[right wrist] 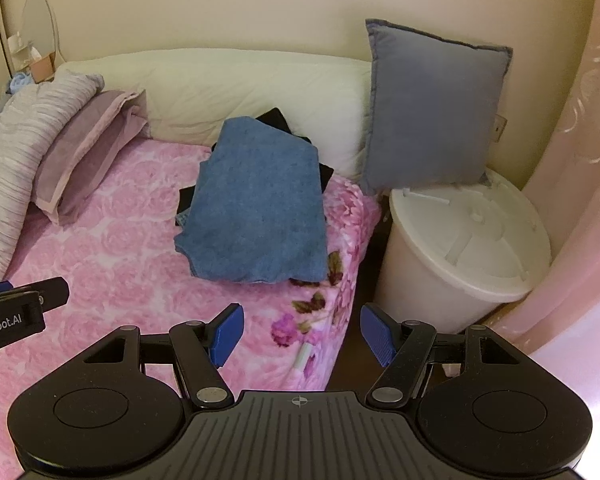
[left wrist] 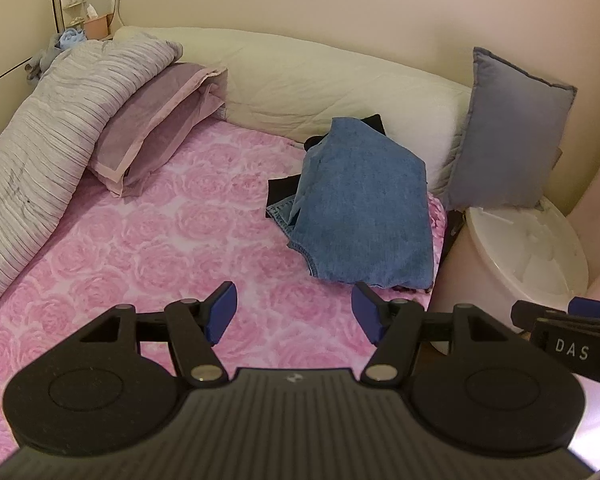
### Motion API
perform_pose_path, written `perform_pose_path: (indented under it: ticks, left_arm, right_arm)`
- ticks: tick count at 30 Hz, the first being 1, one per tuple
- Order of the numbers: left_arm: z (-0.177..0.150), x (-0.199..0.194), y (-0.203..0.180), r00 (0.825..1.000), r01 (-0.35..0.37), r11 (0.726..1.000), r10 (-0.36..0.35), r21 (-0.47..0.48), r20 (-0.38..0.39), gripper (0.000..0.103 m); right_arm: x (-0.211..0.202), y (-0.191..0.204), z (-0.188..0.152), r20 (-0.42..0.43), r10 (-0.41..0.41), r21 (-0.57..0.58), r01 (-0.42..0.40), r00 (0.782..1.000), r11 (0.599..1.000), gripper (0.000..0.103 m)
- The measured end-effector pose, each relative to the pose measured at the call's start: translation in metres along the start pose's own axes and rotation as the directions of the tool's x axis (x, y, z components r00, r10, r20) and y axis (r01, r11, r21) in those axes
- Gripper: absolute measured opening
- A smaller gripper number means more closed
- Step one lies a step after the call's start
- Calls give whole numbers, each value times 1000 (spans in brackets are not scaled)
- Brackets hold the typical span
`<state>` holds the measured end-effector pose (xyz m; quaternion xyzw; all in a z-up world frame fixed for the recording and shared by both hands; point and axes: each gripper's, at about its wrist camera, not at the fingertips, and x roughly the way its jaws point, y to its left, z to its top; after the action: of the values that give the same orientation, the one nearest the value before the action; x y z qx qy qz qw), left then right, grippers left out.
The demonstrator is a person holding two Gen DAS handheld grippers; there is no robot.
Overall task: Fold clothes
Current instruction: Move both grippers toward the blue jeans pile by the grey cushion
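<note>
A folded blue denim garment (left wrist: 360, 208) (right wrist: 260, 208) lies on top of black clothes (left wrist: 284, 190) (right wrist: 276, 118) near the right edge of the bed. My left gripper (left wrist: 294, 312) hovers open above the pink rose blanket (left wrist: 148, 248), short of the pile, with nothing between its blue pads. My right gripper (right wrist: 300, 334) is open too, held over the bed's right edge in front of the pile. In the left wrist view the right gripper's body (left wrist: 568, 340) shows at the right edge; in the right wrist view the left gripper's body (right wrist: 16, 312) shows at the left edge.
A mauve pillow (left wrist: 156, 120) and a striped grey duvet (left wrist: 40, 128) lie at the left. A cream bolster (left wrist: 320, 80) runs along the wall, with a blue-grey cushion (right wrist: 432, 112) at its right end. A white lidded bin (right wrist: 460, 248) stands beside the bed; a pink curtain (right wrist: 572, 160) hangs right.
</note>
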<state>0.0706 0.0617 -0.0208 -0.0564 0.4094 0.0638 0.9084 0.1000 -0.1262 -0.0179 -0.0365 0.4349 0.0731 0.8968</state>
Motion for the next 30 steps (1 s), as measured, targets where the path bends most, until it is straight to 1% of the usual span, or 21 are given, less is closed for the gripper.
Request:
perform_pose_path:
  ticks: [4,8,10,15,18,21,25,26,30]
  left_arm:
    - [10,14,-5,1000,-13,1000,12,-5,-14,61]
    - [20,35,-10,999,-21,1000,20,-9,-42,61]
    - [24,47,-12,998,-13,1000,13,-8,-62,61]
    - [38,79,-15,994,11,1000,-13,-23,-105,61]
    - [47,102,-15,992,23,999,-28,-43,-125,61]
    - [53,124,-11,989,37,997,-46,-67,-139,60]
    - [60,154,-13,988,12,999,-20,-49,-155,60]
    - [62,162,-13,986,15,999,-23,-48,-168,60]
    - [68,197,-12,975,27,998,-38,-55,-219,60]
  right_arm:
    - [12,-4,11,3,13,-21,-13,1000,1000,68]
    - [27,-17,21,26,65,1,-65,998,998,68]
    - [35,-25,27,38,96,22,-97,995,995,68]
    - [53,-44,48,65,101,43,-104,993,994,68]
    - [71,-55,57,61,123,55,-126,991,990,68]
    - [95,-65,62,11,145,64,-146,989,987,68]
    - [131,-73,70,-92,152,51,-148,984,988,68]
    - [141,-75,72,-120,157,51,-152,980,987,68]
    - [175,-80,80,-175,158,45,-152,972,987,68]
